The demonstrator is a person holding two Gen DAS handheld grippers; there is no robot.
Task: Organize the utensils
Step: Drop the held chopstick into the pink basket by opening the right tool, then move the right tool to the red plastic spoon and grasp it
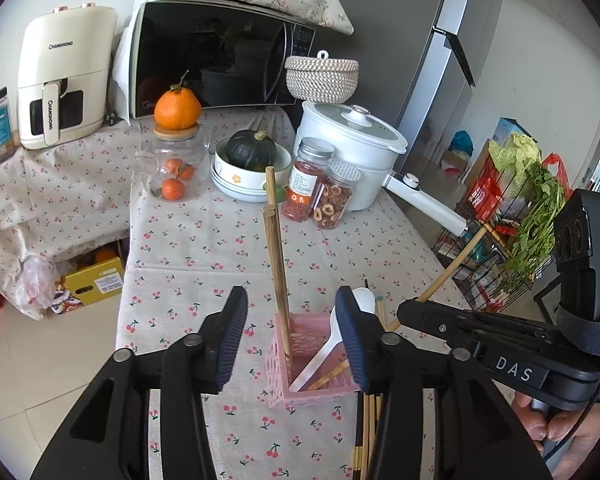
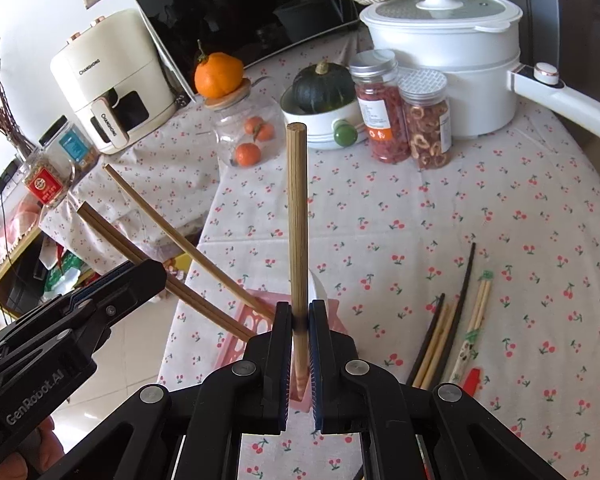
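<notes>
A pink lattice utensil holder (image 1: 278, 372) stands on the cherry-print tablecloth, between the fingers of my open left gripper (image 1: 292, 336). In it stand a pair of brown chopsticks (image 1: 275, 256), a white spoon (image 1: 320, 356) and another chopstick lying low. My right gripper (image 2: 300, 320) is shut on a light wooden chopstick (image 2: 297, 216), held upright just above the holder (image 2: 252, 326). It shows in the left wrist view as a black arm (image 1: 460, 328) with the chopstick (image 1: 452, 268) slanting up right. Several loose chopsticks (image 2: 452, 320) lie on the cloth to the right.
Behind the holder stand two jars of dried food (image 1: 320, 184), a bowl with a green squash (image 1: 252, 160), a glass jar of oranges (image 1: 172, 168), a white electric pot (image 1: 352, 148), a microwave (image 1: 220, 56) and an air fryer (image 1: 64, 76). The table's left edge drops to the floor (image 1: 60, 360).
</notes>
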